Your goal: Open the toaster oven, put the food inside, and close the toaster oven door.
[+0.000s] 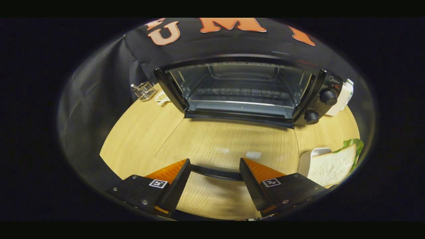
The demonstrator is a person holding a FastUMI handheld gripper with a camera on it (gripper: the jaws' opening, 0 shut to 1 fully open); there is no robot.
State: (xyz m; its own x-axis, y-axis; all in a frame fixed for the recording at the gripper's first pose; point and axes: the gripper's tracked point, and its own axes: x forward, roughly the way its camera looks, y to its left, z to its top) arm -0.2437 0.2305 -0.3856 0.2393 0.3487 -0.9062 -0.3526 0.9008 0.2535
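Gripper (pixel 215 170): fingers spread apart, pressing on nothing; the door handle (pixel 215 173) crosses the gap between them.
Door (pixel 229 142): folded down flat just ahead of the fingers, its glass showing the wooden table (pixel 139 132) through it.
Oven (pixel 239 89): straight beyond the fingers, cavity open, rack bare.
Bread (pixel 330 164): a slice on lettuce (pixel 353 146), close off the right finger, long side slanting away from it.
Next move, judged: swing right to the bread, then carry it forward into the oven.

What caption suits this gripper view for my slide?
Open gripper at the lowered toaster oven door's handle; bread waits beside it.
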